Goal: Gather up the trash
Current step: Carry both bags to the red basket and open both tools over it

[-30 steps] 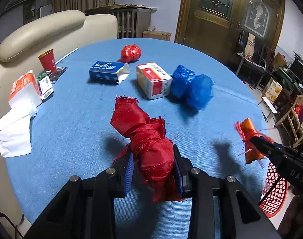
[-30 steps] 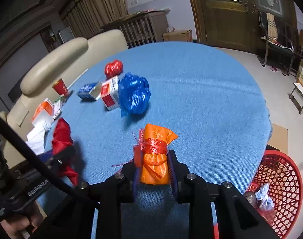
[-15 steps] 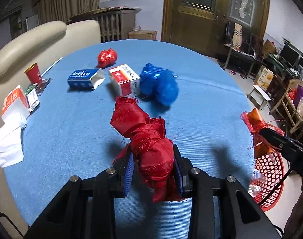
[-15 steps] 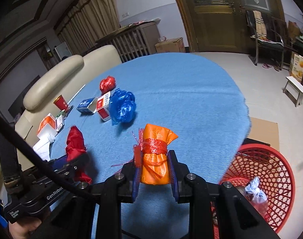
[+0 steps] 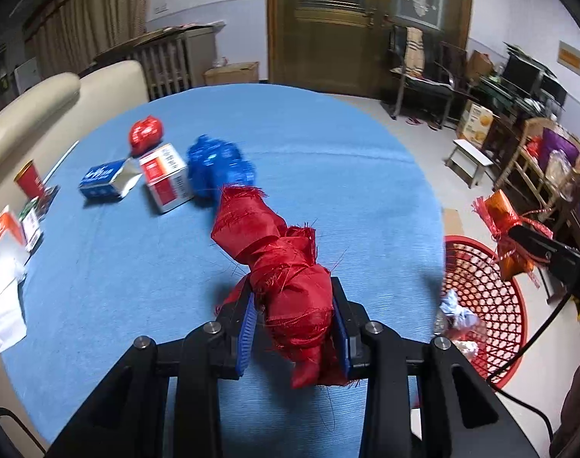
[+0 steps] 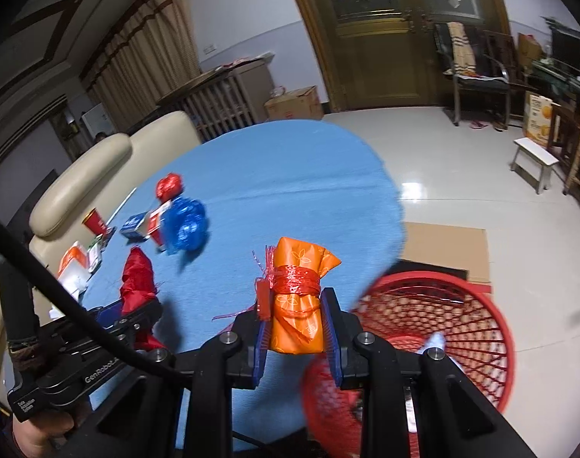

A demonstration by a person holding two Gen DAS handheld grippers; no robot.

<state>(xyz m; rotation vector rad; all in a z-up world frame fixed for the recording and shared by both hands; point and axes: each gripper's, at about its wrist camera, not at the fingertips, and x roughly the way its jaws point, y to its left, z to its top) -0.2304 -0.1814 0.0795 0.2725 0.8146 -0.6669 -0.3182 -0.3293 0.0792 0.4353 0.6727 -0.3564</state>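
Trash in hand consists of two items: a red fabric bundle clamped between the pads of the left gripper, and an orange packet tied with red ribbon, clamped between the pads of the right gripper. Both items are carried clear of the blue table so that, by judgement, each can be released into the red basket, which stands on the floor just beside the table edge. The orange packet sits nearest the basket, close to its rim; the red bundle hangs above the table surface, further from the basket. The basket already holds at least one crumpled pale wrapper. Remaining on the table, well away from the basket: one blue crumpled bag, one red-and-white box, one blue carton, one small red foil ball and one red cup. Further packets and white paper lie at the table's far side from the basket; their count cannot be determined
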